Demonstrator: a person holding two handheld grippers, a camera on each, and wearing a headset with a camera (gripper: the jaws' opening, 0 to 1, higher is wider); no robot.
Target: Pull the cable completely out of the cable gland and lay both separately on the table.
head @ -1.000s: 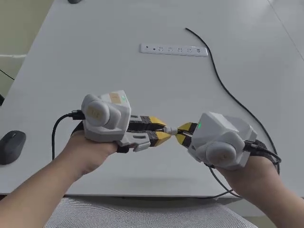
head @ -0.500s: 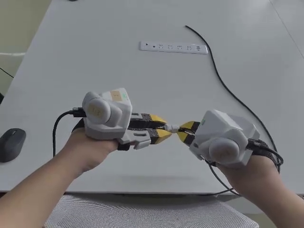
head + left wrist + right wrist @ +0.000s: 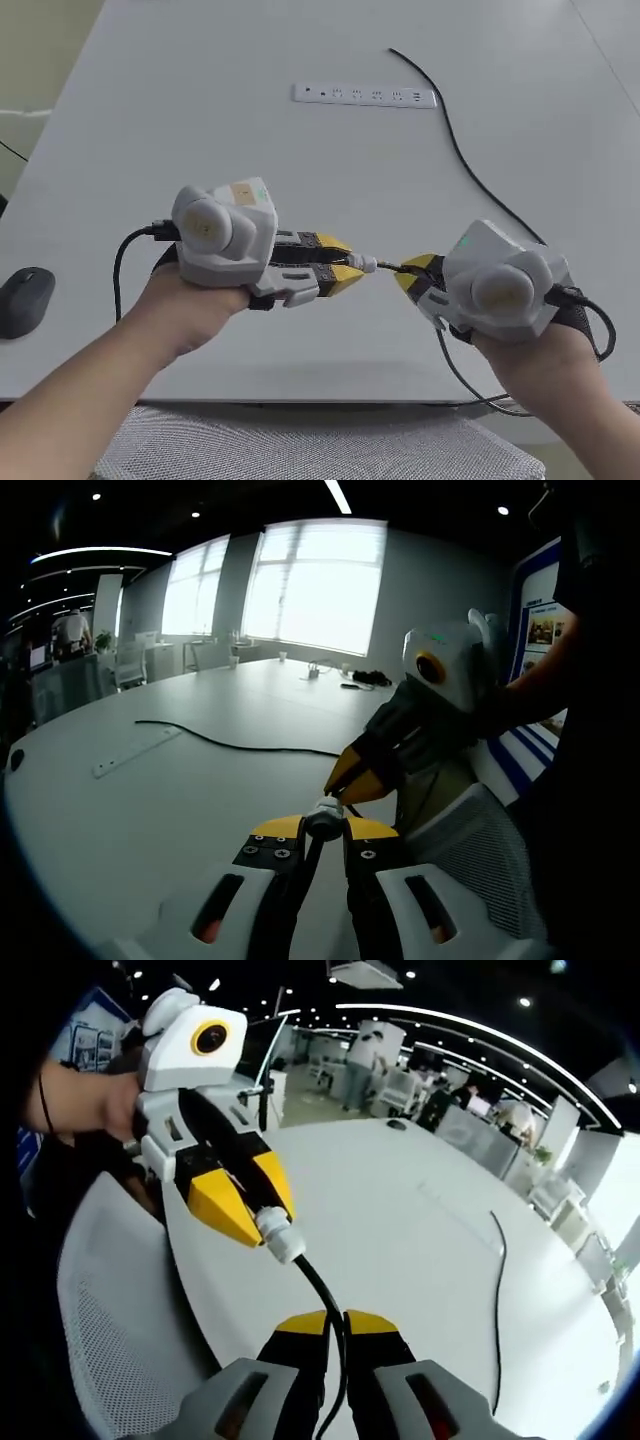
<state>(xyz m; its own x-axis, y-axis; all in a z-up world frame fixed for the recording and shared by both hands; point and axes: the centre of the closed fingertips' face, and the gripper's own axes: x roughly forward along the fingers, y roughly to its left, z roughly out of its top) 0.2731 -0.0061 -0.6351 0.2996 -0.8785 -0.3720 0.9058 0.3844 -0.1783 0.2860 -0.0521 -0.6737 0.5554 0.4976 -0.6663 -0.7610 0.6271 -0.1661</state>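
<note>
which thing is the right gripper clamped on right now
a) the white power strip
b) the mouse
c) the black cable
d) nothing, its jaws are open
c: in the right gripper view, the right gripper has its jaws shut on the black cable, which runs up into the cable gland held by the left gripper.

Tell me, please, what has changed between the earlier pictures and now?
The right gripper has pulled away from the left gripper, drawing more black cable out of the cable gland. The left stays clamped on the gland, the right on the cable; the power strip lies unmoved.
</note>
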